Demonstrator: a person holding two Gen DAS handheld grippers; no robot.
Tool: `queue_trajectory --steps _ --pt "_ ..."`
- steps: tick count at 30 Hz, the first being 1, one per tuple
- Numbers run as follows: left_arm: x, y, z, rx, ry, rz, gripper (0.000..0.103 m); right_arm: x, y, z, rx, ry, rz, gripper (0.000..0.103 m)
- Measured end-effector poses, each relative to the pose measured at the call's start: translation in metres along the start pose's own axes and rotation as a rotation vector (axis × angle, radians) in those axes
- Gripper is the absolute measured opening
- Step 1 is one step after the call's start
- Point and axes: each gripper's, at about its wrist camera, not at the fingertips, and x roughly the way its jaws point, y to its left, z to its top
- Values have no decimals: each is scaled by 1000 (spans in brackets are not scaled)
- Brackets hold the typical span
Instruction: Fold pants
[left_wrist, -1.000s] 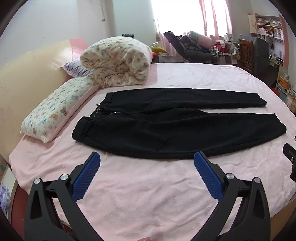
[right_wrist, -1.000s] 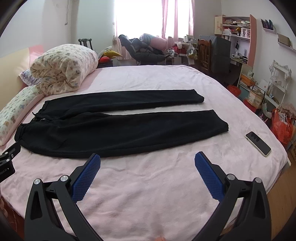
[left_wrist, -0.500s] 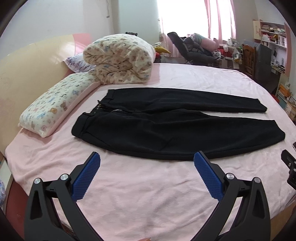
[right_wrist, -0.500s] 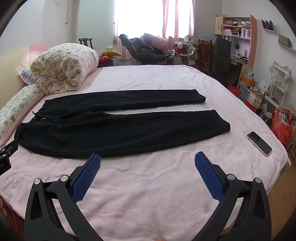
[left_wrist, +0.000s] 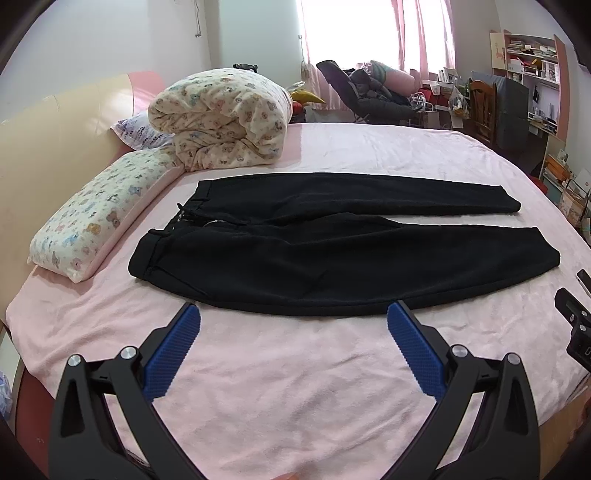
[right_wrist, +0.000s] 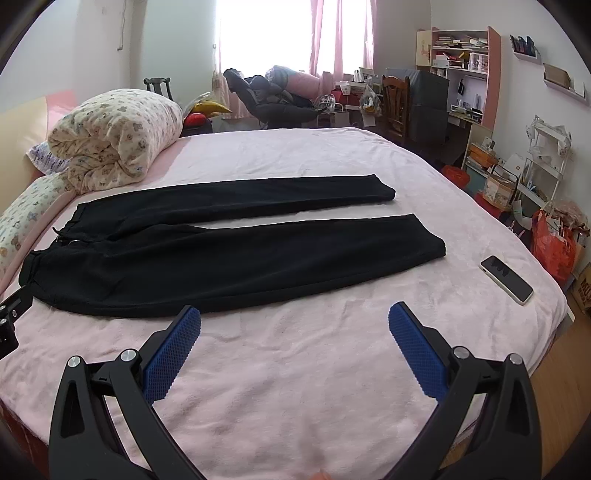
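Pants (left_wrist: 332, 254), black, spread flat on the pink bed (left_wrist: 295, 387), legs parted, waistband toward the pillow (left_wrist: 96, 218). Left gripper (left_wrist: 293, 323): jaws wide, empty, hovering just short of the near leg's edge. Right gripper (right_wrist: 294, 323): likewise wide and empty. Phone (right_wrist: 506, 274): ahead-right of the right gripper, beyond the cuffs.

Black pants (left_wrist: 332, 254) flat on pink bed, legs apart, waistband at left
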Motion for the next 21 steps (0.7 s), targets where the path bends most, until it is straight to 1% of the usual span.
queue_trajectory --steps 21 --pt "0 0 1 -9 -4 -5 101 -1 1 0 -3 -3 16 102"
